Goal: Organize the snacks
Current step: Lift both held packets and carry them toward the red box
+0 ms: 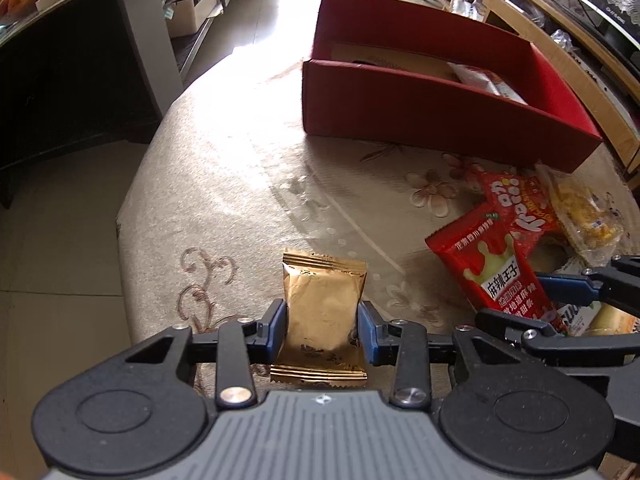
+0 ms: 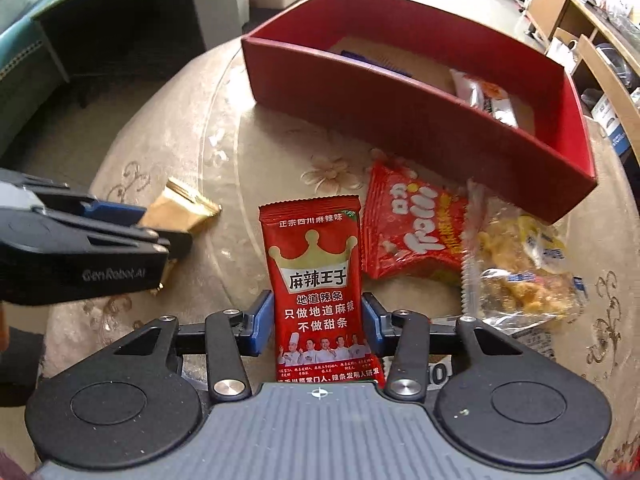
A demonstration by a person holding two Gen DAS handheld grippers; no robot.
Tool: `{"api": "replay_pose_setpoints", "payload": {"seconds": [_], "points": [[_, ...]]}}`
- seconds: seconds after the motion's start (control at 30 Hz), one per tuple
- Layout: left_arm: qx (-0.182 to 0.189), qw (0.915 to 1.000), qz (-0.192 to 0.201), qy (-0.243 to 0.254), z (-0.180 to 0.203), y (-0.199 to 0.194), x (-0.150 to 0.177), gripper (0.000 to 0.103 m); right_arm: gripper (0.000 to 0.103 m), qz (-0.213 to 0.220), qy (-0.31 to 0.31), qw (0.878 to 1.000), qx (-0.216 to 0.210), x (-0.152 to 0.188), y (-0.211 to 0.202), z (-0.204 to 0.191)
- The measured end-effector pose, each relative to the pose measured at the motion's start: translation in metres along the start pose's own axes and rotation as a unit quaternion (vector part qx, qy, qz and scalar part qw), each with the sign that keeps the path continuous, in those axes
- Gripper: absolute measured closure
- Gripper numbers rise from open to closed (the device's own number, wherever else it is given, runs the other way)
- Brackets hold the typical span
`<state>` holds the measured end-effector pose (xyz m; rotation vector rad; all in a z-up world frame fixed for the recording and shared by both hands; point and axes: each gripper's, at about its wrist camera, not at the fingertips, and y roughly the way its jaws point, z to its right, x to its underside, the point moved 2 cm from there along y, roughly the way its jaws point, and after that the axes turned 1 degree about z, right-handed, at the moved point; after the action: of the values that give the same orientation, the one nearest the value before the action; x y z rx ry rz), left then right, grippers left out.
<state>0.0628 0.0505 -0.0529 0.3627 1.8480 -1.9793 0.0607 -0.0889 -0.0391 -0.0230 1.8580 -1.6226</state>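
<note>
My left gripper (image 1: 322, 324) is shut on a gold foil snack packet (image 1: 322, 300), its blue pads pressing both sides, just above the tablecloth. My right gripper (image 2: 318, 320) is shut on a red spicy-strip packet (image 2: 318, 272), which also shows in the left wrist view (image 1: 496, 272). A red open box (image 1: 440, 120) stands at the far side of the table; it holds a white-orange wrapped snack (image 2: 486, 98) and something blue (image 2: 376, 62). The left gripper and gold packet (image 2: 180, 212) appear at the left of the right wrist view.
A red candy bag (image 2: 416, 232) and a clear bag of yellow fried snacks (image 2: 524, 268) lie right of the red packet, over other packets. The round table has a floral cloth (image 1: 240, 200). Shelves and furniture stand around on a tiled floor.
</note>
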Motion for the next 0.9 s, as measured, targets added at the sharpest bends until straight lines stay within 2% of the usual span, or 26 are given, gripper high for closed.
{"api": "replay_pose_setpoints", "payload": {"seconds": [0.23,0.43,0.53,0.6,0.67,0.73,0.8,0.9], "points": [[-0.001,0.9997,0.016,0.016,0.010,-0.010,-0.002,0.073,0.050,0.013,0.008,1.000,-0.001,0.007,-0.002,0.005],[-0.009,0.9996,0.006,0.024,0.012,-0.003,-0.001,0.072,0.050,0.011,0.010,1.000,-0.003,0.008,0.000,0.005],[-0.011,0.9998,0.000,0.019,0.011,0.000,-0.001,0.062,0.050,0.012,0.013,1.000,-0.004,0.008,-0.001,0.007],[-0.016,0.9996,-0.009,0.020,0.010,0.007,0.001,0.051,0.050,0.011,0.016,1.000,-0.004,0.008,0.000,0.008],[-0.017,0.9996,-0.010,0.021,0.012,0.012,0.002,0.049,0.050,0.010,0.019,1.000,-0.002,0.009,0.001,0.010],[-0.023,0.9993,-0.007,0.029,0.015,0.012,0.002,0.050,0.050,0.007,0.021,1.000,0.000,0.009,0.002,0.011],[-0.019,0.9994,-0.007,0.028,0.016,0.011,0.003,0.062,0.050,0.007,0.024,1.000,0.001,0.009,0.002,0.013],[-0.016,0.9995,-0.005,0.027,0.016,0.008,0.002,0.068,0.050,0.010,0.026,1.000,0.001,0.009,0.000,0.015]]}}
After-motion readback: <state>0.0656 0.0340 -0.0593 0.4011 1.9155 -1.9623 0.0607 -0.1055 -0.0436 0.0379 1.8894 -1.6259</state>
